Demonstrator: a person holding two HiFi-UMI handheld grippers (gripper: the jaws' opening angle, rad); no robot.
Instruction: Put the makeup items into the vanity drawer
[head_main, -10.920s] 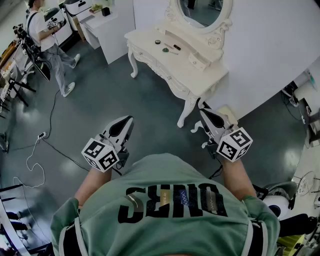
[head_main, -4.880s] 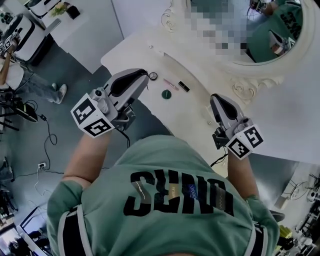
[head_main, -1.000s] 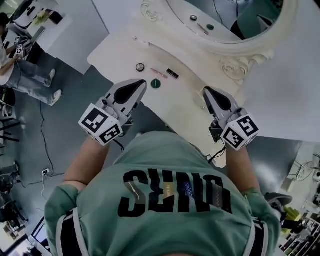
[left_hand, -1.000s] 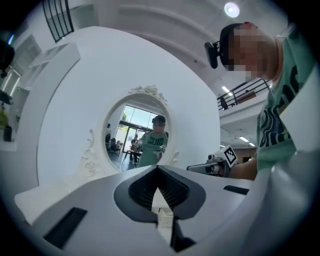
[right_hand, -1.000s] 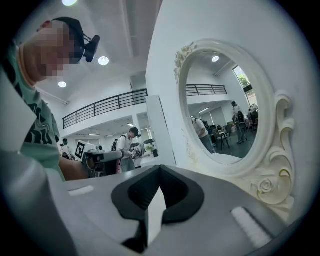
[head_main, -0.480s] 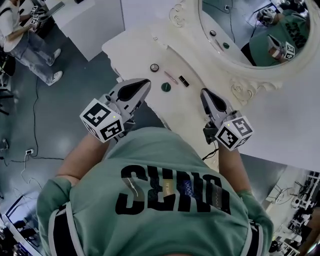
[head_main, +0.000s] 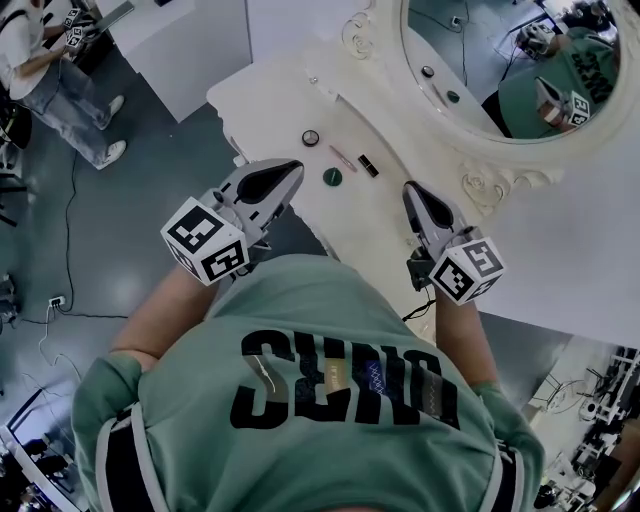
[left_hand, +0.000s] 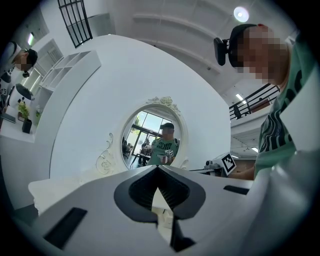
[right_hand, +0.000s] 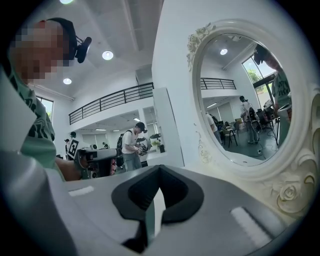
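Observation:
On the cream vanity top (head_main: 268, 98) lie a round compact (head_main: 311, 138), a pink pencil (head_main: 343, 158), a black lipstick tube (head_main: 368, 166) and a green round item (head_main: 332, 177). My left gripper (head_main: 293, 168) hovers over the table's front edge, just left of the green item; it is shut and holds nothing. It faces the mirror in the left gripper view (left_hand: 158, 167). My right gripper (head_main: 410, 188) is held over the table further right, shut and empty; in the right gripper view (right_hand: 159, 167) it points along the mirror frame. No drawer front is visible.
The oval mirror (head_main: 500, 60) with its carved frame (right_hand: 290, 192) rises behind the table. A white desk (head_main: 190, 40) stands at the back left, with a person (head_main: 50, 70) beside it. A cable (head_main: 60, 300) runs over the grey floor on the left.
I have walked from mid-room up to the vanity. Over the last second both grippers stay shut and empty above its front edge; the view has shifted slightly.

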